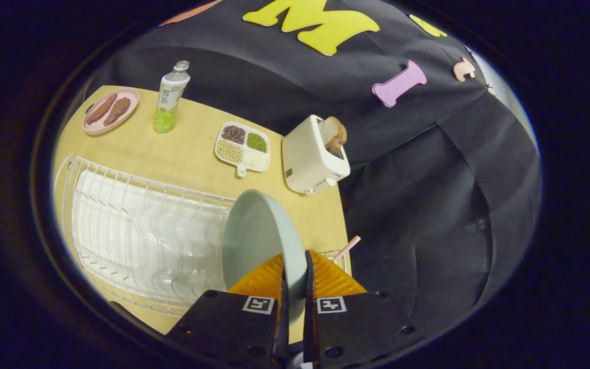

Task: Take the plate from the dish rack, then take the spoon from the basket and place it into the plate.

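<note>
Both claw (295,266) fingers pinch the upright plate (254,236) beside the dish rack (136,230).

No wording is coming through legibly; the drink bottle (171,97) is wearing a label whose print is showing too small to make out; the toaster (310,156) is carrying a small dark panel on its side, equally illegible; the gripper (295,264), its fingers pinching the rim of the plate (254,236), is bearing a square black-and-white coded marker behind each finger.
</note>
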The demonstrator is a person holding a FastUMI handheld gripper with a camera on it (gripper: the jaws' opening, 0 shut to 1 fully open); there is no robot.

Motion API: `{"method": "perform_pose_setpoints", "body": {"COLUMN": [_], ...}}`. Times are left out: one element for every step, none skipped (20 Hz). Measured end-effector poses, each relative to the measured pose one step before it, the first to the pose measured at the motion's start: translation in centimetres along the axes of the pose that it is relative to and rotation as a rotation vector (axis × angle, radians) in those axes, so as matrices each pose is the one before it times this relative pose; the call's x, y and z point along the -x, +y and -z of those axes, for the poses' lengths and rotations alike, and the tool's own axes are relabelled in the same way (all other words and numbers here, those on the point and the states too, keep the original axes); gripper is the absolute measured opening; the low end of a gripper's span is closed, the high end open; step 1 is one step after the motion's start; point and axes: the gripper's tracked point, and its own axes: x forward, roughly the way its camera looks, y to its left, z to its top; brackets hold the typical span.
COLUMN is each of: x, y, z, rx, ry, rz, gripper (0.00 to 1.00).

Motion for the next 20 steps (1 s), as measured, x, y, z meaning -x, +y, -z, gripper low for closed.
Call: {"method": "perform_pose_setpoints", "body": {"x": [0.486,0.695,0.716,0.796,0.994,1.040,1.239,1.189,1.349,1.079,1.147,0.870,0.843,0.742,0.627,0.473,0.239,-0.030,-0.219,-0.493], "y": [-0.340,-0.430,-0.544,-0.656,-0.559,-0.382,-0.216,-0.254,-0.149,-0.229,-0.156,-0.057,0.103,0.392,0.490,0.366,0.381,0.449,0.522,0.507], "z": [-0.058,0.235,0.374,0.428,0.379,0.359,0.452,0.673,0.551,0.683,0.729,0.903,0.977,1.114,1.097,1.279,1.158,1.482,1.397,1.432], "rx": [0.00088,0.00148,-0.00371,-0.00752,-0.01071,-0.01716,-0.00815,-0.00405,-0.00162,0.00165,-0.00544,-0.01128,-0.01728,-0.01630,-0.01100,-0.01211,-0.02125,-0.02195,-0.01013,-0.00676], "ry": [-0.02147,-0.00796,-0.00515,-0.00524,-0.00764,-0.01072,-0.01290,-0.01698,-0.02402,-0.02660,-0.02393,-0.01726,-0.01141,-0.00892,-0.01050,-0.01260,-0.01085,-0.00635,-0.00975,-0.00843], "rz": [0.00329,0.00364,-0.00841,-0.01252,-0.02192,-0.03288,-0.03827,-0.03578,-0.02763,-0.01911,-0.01543,-0.01618,-0.02262,-0.02928,-0.03245,-0.03274,-0.03332,-0.03079,-0.02818,-0.02798], "gripper": [0.16,0.17,0.16,0.16,0.16,0.16,0.16,0.16,0.16,0.16,0.16,0.16,0.16,0.16,0.16,0.16,0.16,0.16,0.16,0.16]}}
